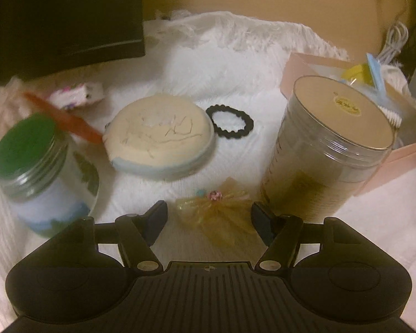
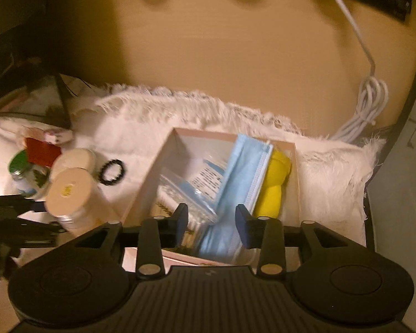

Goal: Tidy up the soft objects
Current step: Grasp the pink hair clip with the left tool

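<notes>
Left wrist view, crinkly gold bow (image 1: 216,211), beaded centre

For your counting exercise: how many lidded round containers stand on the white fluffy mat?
3: a green-lidded jar at left, a flat cream-lidded tin in the middle, and a tall clear canister beside the pink box. Others may be hidden outside the views.

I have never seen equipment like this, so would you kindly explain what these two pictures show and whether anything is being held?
A person holds a two-fingered gripper in each hand; a camera on each looks along its fingers. The left view shows the left gripper, open and empty, above a gold gauze hair bow on the white fluffy rug, near a black beaded hair tie and a clear cylindrical canister. The right view shows the right gripper, open, holding nothing, over the pink cardboard box containing a blue face mask.
</notes>
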`<move>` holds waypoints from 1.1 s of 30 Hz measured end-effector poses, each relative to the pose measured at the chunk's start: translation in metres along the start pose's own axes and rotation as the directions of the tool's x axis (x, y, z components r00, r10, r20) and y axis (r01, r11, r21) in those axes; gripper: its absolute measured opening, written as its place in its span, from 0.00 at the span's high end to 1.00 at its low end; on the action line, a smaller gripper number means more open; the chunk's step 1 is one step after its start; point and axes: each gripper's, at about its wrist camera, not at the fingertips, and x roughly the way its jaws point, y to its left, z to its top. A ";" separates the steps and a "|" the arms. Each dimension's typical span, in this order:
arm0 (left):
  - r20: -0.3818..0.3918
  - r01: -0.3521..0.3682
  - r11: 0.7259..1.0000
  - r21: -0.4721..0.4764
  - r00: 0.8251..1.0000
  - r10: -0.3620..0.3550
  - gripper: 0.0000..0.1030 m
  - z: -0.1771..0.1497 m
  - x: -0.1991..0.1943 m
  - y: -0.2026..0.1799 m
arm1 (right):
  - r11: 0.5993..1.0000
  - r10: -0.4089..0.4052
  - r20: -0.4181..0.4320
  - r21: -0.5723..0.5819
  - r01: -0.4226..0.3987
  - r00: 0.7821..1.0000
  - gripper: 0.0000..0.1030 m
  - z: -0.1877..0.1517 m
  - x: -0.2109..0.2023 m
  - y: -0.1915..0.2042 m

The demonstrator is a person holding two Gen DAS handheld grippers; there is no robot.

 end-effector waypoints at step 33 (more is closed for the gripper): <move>0.166 0.123 0.919 -0.375 0.984 -0.064 0.83 -0.078 -0.097 0.096 | 0.991 0.037 -0.454 0.131 0.026 0.890 0.83 0.123 0.233 0.182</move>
